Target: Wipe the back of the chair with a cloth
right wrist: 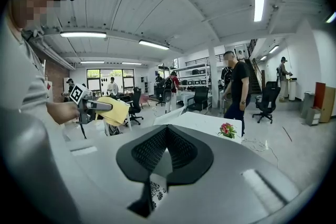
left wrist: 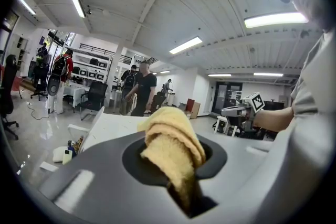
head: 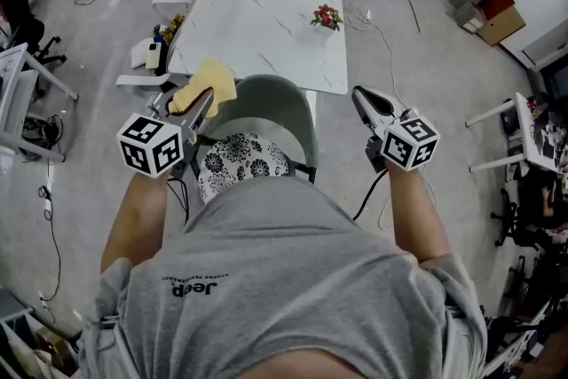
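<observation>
The person stands right behind the chair [head: 271,106], looking down over its grey-green curved back, with a pair of tongs in each hand. The left tongs [head: 202,100] are clamped on a yellow cloth [head: 209,81] – the left gripper view shows the fabric pinched between the dark pads and bunching up in thick folds above them. From the head view the cloth sits over the left end of the chair's top edge; whether it touches the back I cannot tell. The right tongs [head: 362,99] are closed with nothing in them, the ribbed pads meeting at the tip, and they are held off the right side of the chair back, apart from it. Below, the seat carries a black-and-white floral cushion [head: 244,160]. Just beyond the chair is a white surface [head: 257,22] – a small pot of red flowers [head: 327,16] stands near its far right corner.
</observation>
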